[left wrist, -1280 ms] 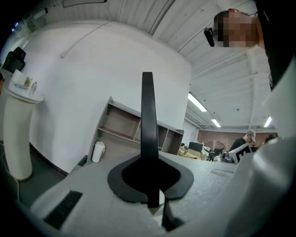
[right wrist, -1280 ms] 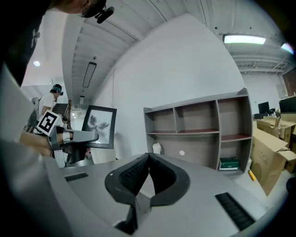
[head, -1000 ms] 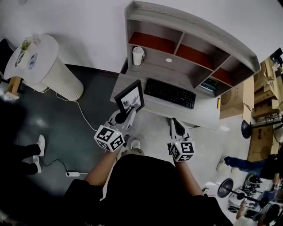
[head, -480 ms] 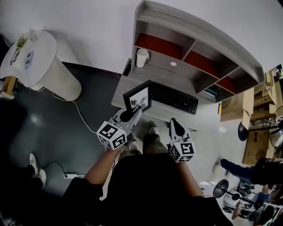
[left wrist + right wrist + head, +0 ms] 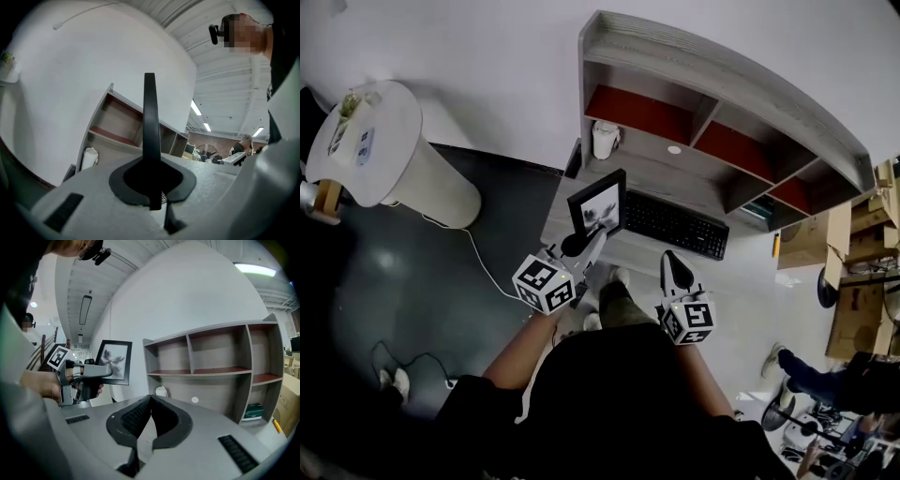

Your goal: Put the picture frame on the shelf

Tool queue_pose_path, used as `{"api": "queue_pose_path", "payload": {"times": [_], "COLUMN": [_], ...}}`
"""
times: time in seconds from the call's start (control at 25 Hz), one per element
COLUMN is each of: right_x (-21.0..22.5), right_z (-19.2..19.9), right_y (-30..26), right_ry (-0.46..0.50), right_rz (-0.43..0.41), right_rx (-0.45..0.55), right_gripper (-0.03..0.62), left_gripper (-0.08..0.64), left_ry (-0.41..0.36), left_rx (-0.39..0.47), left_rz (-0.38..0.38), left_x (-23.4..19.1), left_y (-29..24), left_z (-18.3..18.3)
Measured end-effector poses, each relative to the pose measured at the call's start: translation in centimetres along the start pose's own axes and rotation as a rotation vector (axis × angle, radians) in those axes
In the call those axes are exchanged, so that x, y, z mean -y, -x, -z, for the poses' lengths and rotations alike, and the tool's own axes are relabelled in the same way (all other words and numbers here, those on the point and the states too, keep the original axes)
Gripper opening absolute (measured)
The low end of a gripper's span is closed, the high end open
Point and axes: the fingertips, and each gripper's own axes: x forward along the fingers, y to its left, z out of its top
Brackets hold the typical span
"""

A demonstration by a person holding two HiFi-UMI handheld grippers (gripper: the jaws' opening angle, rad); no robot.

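Observation:
A black picture frame (image 5: 598,204) with a grey print stands upright over the front left of the desk, and my left gripper (image 5: 584,242) is shut on its lower edge. The left gripper view shows the frame (image 5: 149,117) edge-on between the closed jaws of that gripper (image 5: 151,161). The grey shelf unit (image 5: 694,112) with red-floored compartments rises behind the desk. My right gripper (image 5: 672,260) hovers at the desk's front edge, shut with nothing in it. From the right gripper (image 5: 149,399) I see the frame (image 5: 115,361) to the left of the shelf (image 5: 211,371).
A black keyboard (image 5: 675,223) lies on the desk (image 5: 572,187). A white cup (image 5: 604,139) and a small white disc (image 5: 674,150) sit under the shelf. A white round table (image 5: 394,150) stands left, cardboard boxes (image 5: 825,234) right. A green box (image 5: 255,411) fills the low right compartment.
Both grippers have moved forward to the desk, the left one carrying the frame over its front left corner. The shelf now looks nearer.

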Motion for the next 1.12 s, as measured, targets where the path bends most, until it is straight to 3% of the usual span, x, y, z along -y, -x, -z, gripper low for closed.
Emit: {"api": "queue_pose_path", "payload": {"times": [0.2,0.88,1.12], "right_x": [3.2,13.9,15.5], "right_z": [-3.6,-7.7,-8.9], "right_y": [-4.1,-12.2,-14.4], "right_ry": [0.002,-0.007,-0.001], "right_rz": [0.016,0.086,0.062], "right_rx": [0.047,0.074,0.087], "right_gripper": [0.012,0.012,0.012], "left_gripper": [0.025,0.025,0.025], "left_ry": [0.002,-0.071,-0.007], "left_rx": [-0.034,-0.187,-0.222], "left_rz": [0.011,0.104,0.133], "left_x": [-3.0,-8.7,-9.9], "left_y": [-5.2,-23.2,-27.2], "left_z": [-1.5,-3.6,-3.6]}}
